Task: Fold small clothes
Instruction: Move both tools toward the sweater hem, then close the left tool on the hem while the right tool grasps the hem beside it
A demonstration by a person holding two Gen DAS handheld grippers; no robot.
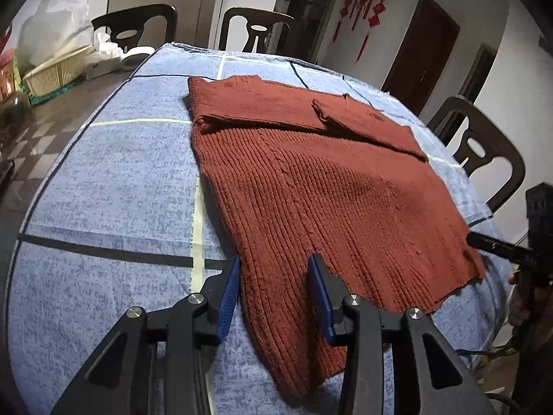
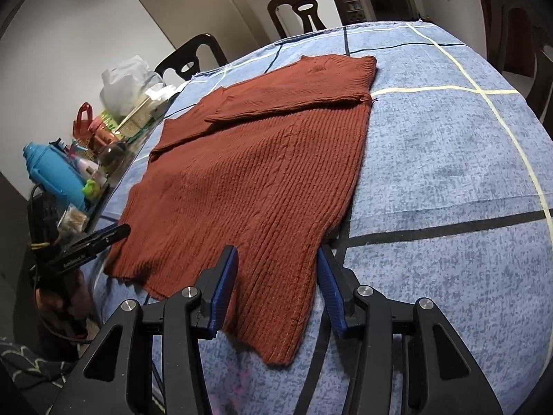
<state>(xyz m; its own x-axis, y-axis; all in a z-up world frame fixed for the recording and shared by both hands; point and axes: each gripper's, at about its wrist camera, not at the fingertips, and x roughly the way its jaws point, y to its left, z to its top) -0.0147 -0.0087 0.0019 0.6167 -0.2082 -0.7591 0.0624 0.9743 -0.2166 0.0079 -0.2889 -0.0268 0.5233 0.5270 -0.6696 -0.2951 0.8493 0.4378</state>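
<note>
While I am holding both tongs low over the near edge of the sweater (image 1: 311,180), the left gripper (image 1: 274,259) is standing open, its blue pads (image 1: 230,297) spread with the sweater's near left corner lying loose between them, and I am seeing no pinch on the knit. The right gripper (image 2: 278,252) is also gaping wide, straddling the sweater's near right corner, its pads (image 2: 328,294) standing clear of the wool on either side. Each tool is showing up in the other's view: the right gripper (image 1: 497,245) is poking in at the sweater's far hem corner in the left camera, with a hand (image 1: 522,297) below it, and the left gripper (image 2: 100,238) is reaching toward the hem in the right camera.

The sweater (image 2: 255,159), a rust-red ribbed knit, is lying flat on the blue checked cloth (image 1: 103,190), its ribs running away from me and its sleeves folded across the chest at the far end. The cloth is spreading out beyond the sweater on all sides. Past the sweater's far end, dark chairs (image 1: 255,29) are standing against the table. Off to the sweater's left side, a pale basket (image 1: 52,72) and a white plastic bag (image 2: 128,79) are sitting, with a blue bottle (image 2: 55,173) nearer to me.
</note>
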